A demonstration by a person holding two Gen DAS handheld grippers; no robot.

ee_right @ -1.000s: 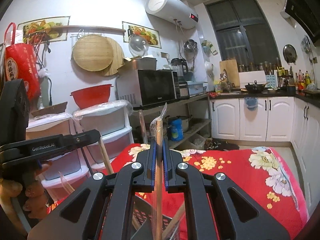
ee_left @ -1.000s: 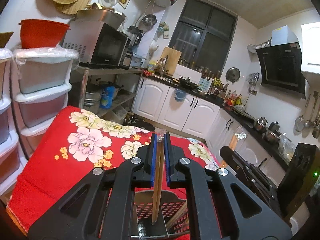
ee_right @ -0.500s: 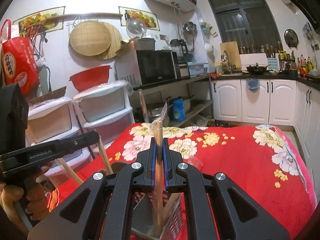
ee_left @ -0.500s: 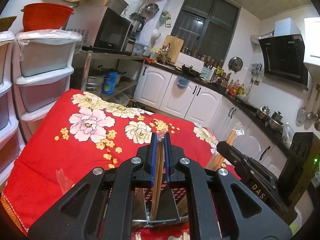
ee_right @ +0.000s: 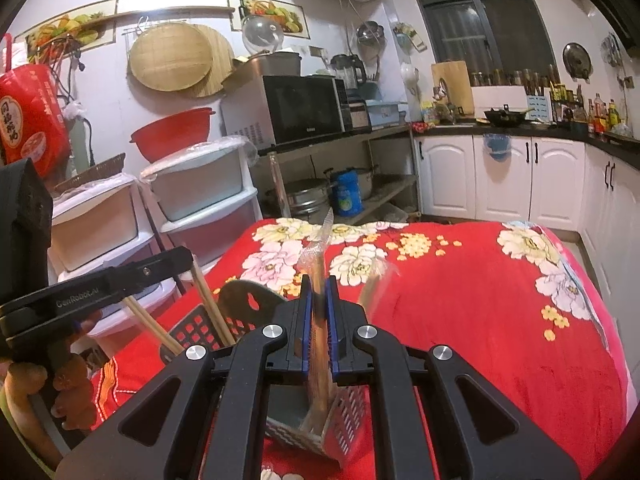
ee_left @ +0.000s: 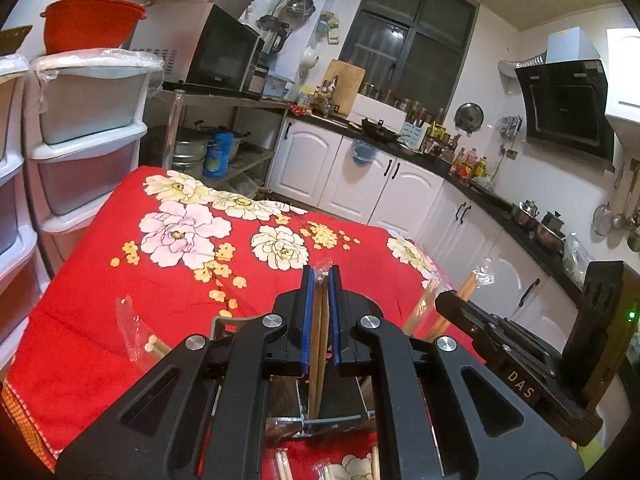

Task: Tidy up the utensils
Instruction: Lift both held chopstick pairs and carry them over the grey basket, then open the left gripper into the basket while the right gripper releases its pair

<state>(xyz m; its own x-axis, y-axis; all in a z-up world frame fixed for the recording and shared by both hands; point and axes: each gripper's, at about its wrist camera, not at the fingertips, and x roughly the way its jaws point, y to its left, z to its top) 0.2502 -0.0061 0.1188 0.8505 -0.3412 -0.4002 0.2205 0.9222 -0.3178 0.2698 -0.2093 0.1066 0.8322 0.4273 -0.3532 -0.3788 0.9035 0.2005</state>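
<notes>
Both your claws have dropped toward the slotted caddy (ee_right: 344, 412) on the red-clothed desk (ee_right: 480, 300). Your left claw (ee_left: 320, 320) clamps wooden chopsticks (ee_left: 320, 344), tips inside the caddy; your right claw (ee_right: 318, 320) clamps a wrapped pair (ee_right: 318, 276), also reaching in.

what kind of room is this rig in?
A home kitchen, lived-in. White cabinets run under a dark counter with a wok, a range hood hangs on the wall, and a microwave sits on a metal rack. The work surface is a table under a red floral cloth.
</notes>
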